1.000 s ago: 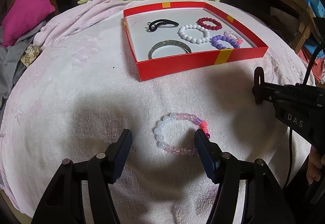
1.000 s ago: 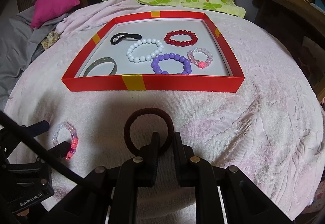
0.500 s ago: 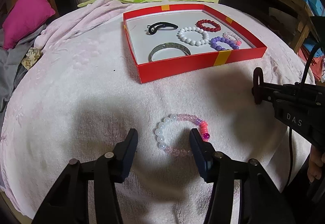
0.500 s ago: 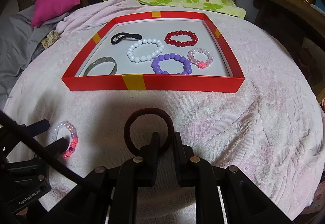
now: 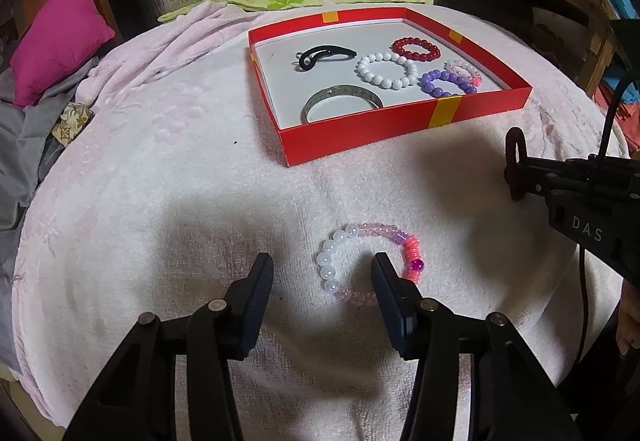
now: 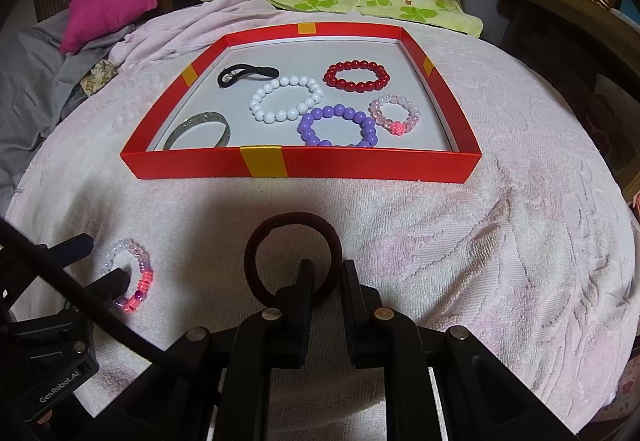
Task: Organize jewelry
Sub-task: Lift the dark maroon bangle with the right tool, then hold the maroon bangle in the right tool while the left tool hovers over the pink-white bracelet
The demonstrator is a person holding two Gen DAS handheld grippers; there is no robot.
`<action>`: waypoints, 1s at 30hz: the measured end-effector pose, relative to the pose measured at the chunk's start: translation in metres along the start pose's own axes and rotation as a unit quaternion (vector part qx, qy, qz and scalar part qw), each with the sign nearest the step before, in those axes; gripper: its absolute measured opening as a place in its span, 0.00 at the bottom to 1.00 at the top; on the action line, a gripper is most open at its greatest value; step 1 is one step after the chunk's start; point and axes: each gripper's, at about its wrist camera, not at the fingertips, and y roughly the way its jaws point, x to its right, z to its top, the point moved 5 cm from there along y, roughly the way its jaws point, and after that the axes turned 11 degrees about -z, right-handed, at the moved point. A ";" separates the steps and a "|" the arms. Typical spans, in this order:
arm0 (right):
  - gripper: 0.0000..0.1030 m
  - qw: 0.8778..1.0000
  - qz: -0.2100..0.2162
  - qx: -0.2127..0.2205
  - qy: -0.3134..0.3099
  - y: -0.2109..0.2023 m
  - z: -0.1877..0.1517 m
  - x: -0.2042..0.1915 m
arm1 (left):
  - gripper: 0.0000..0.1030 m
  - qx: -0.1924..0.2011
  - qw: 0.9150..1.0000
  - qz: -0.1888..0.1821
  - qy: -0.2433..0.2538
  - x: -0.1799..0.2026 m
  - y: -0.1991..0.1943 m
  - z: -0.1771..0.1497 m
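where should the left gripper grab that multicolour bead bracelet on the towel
Pinch one strand of the multicolour bead bracelet, the near clear-pink arc or the coral side, coming from above. It lies flat as an open ring on the towel, so one finger should go inside the loop and one outside. The left gripper already has its right finger in the loop; shifting slightly right would probably bracket the coral beads.

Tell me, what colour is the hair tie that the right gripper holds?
Dark maroon hair tie, clearest in the right wrist view.
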 end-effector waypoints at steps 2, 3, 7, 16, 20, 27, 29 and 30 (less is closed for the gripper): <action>0.14 1.000 0.000 0.000 0.000 0.000 0.000 0.000 | 0.51 0.000 1.000 0.001 0.001 0.000 0.000 0.000; 0.14 1.000 0.000 0.000 0.000 0.000 0.000 0.000 | 0.51 0.000 1.000 0.002 0.002 0.001 0.000 0.000; 0.14 1.000 0.001 -0.001 0.001 0.000 -0.001 0.000 | 0.51 -0.001 1.000 0.003 0.002 0.001 0.000 0.000; 0.16 1.000 0.005 -0.003 0.008 0.001 0.000 0.002 | 0.51 -0.002 1.000 0.006 -0.002 -0.001 0.001 0.000; 0.16 1.000 0.008 -0.006 0.015 0.001 0.000 0.002 | 0.51 -0.004 1.000 0.005 -0.005 -0.002 0.001 0.000; 0.17 1.000 0.012 -0.007 0.023 0.001 0.000 0.002 | 0.51 -0.006 1.000 0.006 -0.006 -0.002 0.002 0.000; 0.17 1.000 0.012 -0.007 0.023 0.001 0.000 0.002 | 0.51 -0.005 1.000 0.006 -0.005 -0.002 0.002 0.000; 0.17 1.000 0.012 -0.007 0.023 0.001 0.000 0.002 | 0.51 -0.005 1.000 0.006 -0.004 -0.002 0.002 0.000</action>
